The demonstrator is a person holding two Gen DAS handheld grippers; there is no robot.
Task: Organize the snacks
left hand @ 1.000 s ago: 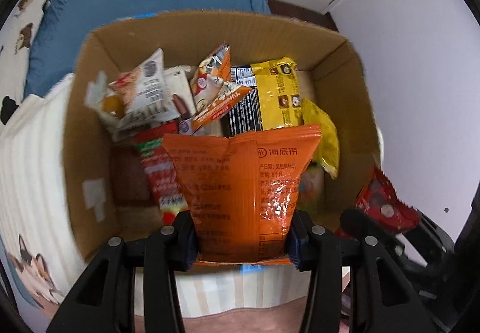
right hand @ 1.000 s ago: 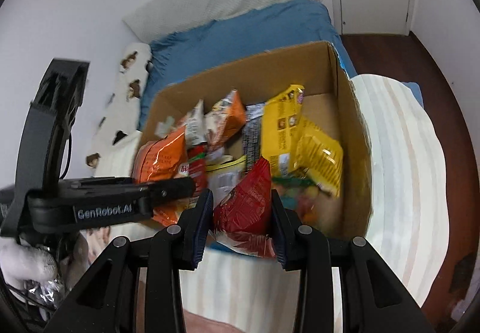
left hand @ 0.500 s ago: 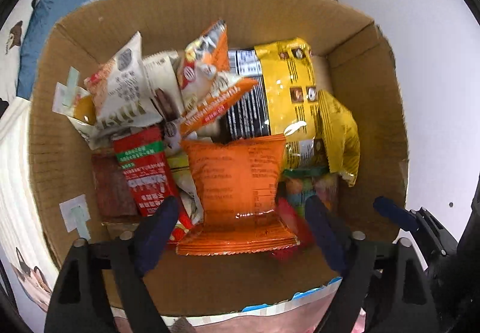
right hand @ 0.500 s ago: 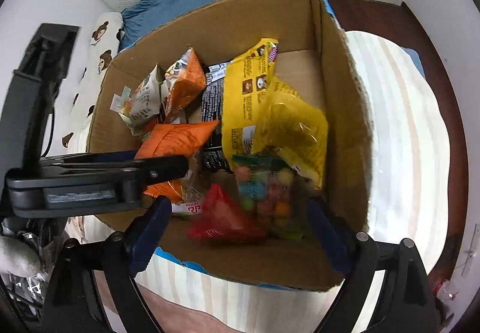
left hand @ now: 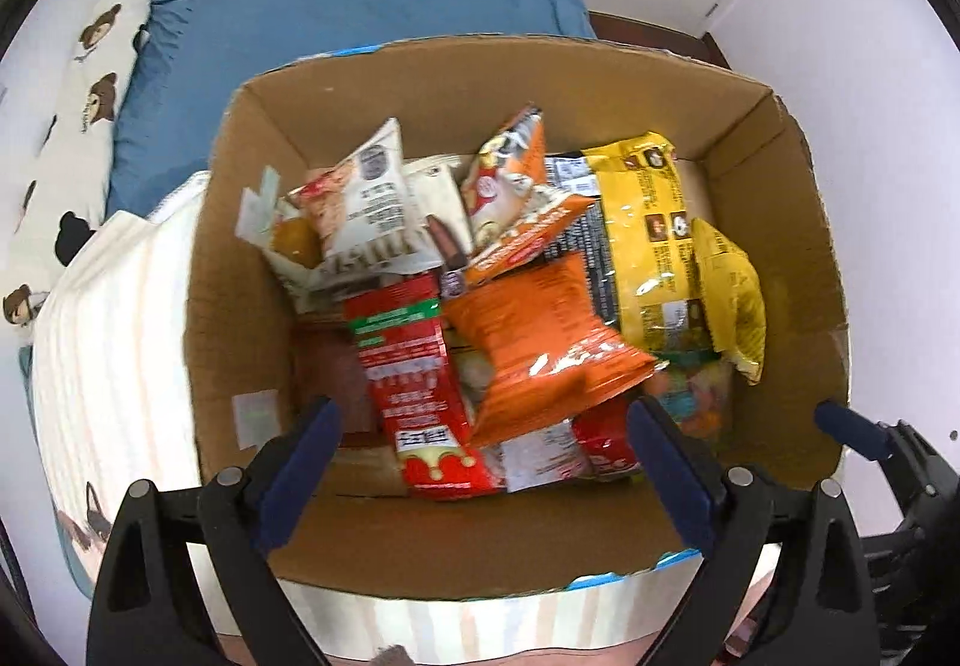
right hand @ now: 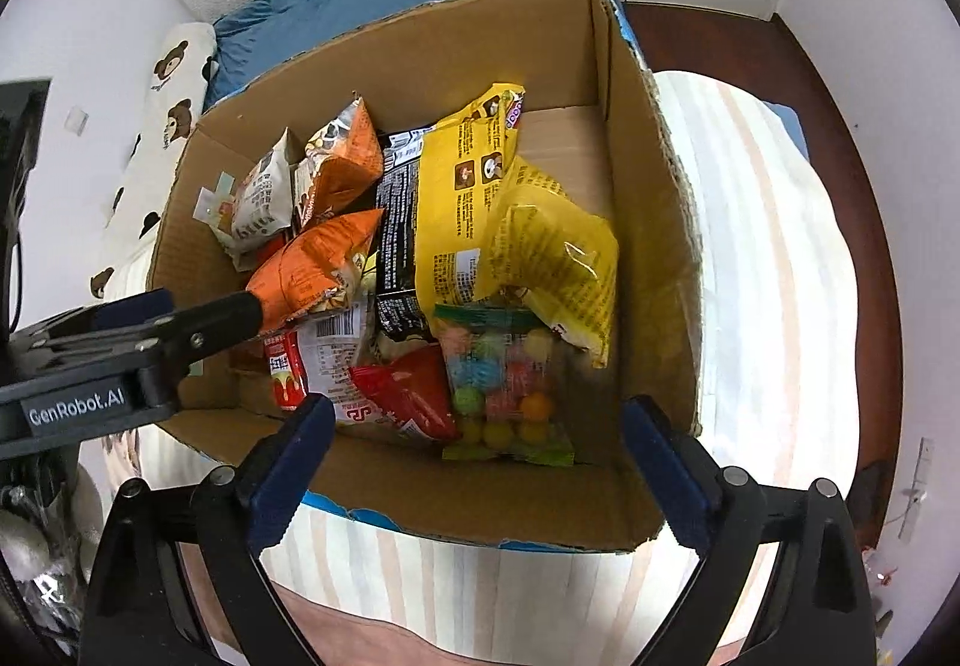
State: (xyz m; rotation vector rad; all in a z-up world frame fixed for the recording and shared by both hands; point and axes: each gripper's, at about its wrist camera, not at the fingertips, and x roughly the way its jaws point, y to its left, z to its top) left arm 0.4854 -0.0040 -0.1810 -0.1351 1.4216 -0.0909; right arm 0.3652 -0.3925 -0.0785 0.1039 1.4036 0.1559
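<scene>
An open cardboard box [left hand: 240,258] [right hand: 648,174] holds several snack packets. My left gripper [left hand: 480,414] hangs over its near edge with its jaws opening and nothing touching the pads. The orange packet [left hand: 540,342] [right hand: 312,270] lies loose in the box below it, on top of a red-and-green packet [left hand: 414,384]. My right gripper [right hand: 477,414] is also opening, with its pads bare. The small red packet [right hand: 408,390] [left hand: 606,444] rests on the box floor beside a bag of coloured candy balls [right hand: 504,378]. A finger [right hand: 198,330] of the left gripper reaches in from the left.
A large yellow bag [right hand: 462,210] [left hand: 648,234] leans at the box's right side. The box sits on striped bedding [right hand: 768,258], with a blue blanket [left hand: 360,6] and a bear-print pillow [left hand: 72,84] behind it. Dark wooden floor [right hand: 720,36] and a white door lie beyond.
Both grippers were shut on packets and now stand open. The orange packet and the small red packet have dropped into the box. Both views tipped down over the box.
</scene>
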